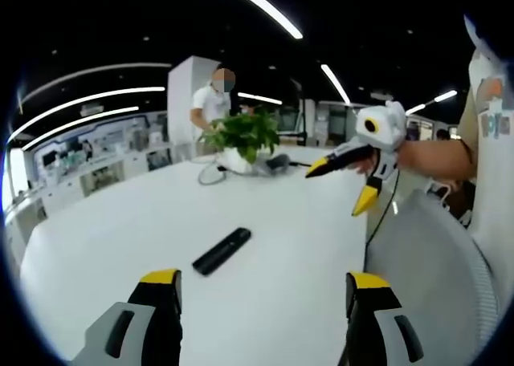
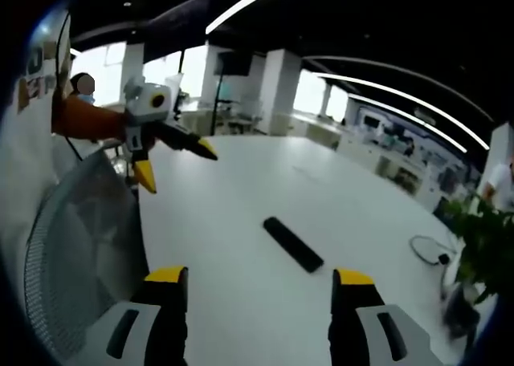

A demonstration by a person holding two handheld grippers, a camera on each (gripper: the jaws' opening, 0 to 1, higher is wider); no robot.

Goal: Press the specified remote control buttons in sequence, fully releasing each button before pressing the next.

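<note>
The white, smooth worktop [image 1: 273, 254] carries a leafy plant [image 1: 243, 133] near its far edge, its pot half hidden by leaves. The remote [image 1: 222, 250], a slim black bar, lies flat in the worktop's middle, well apart from both grippers; its buttons are too small to make out. The left gripper [image 1: 261, 290] and right gripper [image 2: 259, 284] hover with yellow-tipped jaws spread wide, empty.

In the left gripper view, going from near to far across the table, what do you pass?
Left gripper with its jaws apart, then the black remote control lying on the white table, then the potted plant.
</note>
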